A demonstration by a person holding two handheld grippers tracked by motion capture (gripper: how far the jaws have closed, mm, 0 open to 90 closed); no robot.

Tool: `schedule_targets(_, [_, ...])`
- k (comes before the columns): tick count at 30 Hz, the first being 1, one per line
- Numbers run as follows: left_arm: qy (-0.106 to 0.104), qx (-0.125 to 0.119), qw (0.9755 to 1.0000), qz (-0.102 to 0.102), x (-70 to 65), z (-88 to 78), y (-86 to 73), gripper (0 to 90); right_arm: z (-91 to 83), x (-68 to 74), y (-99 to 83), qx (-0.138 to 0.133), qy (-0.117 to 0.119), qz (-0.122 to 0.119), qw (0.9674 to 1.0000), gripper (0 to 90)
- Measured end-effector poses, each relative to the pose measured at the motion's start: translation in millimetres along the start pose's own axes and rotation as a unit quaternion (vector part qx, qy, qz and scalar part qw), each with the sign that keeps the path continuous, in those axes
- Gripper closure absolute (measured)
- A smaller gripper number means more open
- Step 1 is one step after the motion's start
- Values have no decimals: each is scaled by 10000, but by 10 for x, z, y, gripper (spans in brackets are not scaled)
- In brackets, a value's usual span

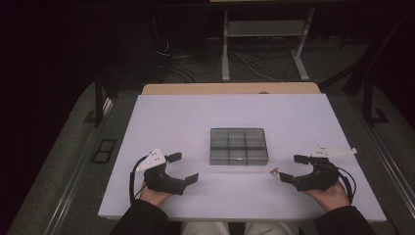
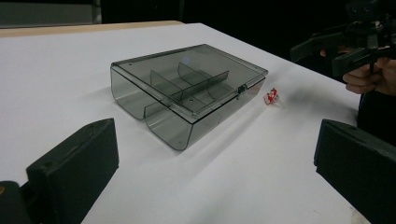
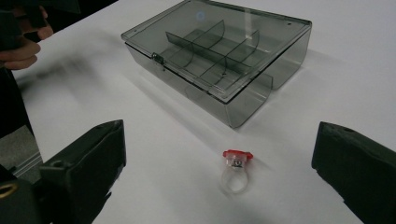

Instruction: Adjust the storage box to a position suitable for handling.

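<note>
Ring (image 3: 236, 171) lies flat, low centre of the right gripper view, just ahead between right gripper (image 1: 288, 169) spread jaws; left gripper (image 1: 183, 168), also spread, sits farther off.

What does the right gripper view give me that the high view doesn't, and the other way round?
Right gripper view alone: the ring close up, with its clear band and red top, lying on the table between the open right tongs.

High view alone: both hands, the left tongs open, and the floor beyond.

Both: the closed smoky box with its dividers, and the ring lying outside it.
</note>
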State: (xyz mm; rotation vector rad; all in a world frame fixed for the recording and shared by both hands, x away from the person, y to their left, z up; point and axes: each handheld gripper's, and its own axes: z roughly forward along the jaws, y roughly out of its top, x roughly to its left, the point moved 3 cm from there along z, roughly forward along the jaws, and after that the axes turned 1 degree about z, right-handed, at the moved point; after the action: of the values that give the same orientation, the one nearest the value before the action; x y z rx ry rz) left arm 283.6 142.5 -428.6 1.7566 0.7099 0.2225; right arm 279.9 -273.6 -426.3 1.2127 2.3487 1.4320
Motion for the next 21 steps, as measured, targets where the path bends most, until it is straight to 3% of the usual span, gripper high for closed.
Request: schedule_targets(21, [40,-10,10000,-26,0,-4,-6,0,33,131,262,247,157,-334,9990,23])
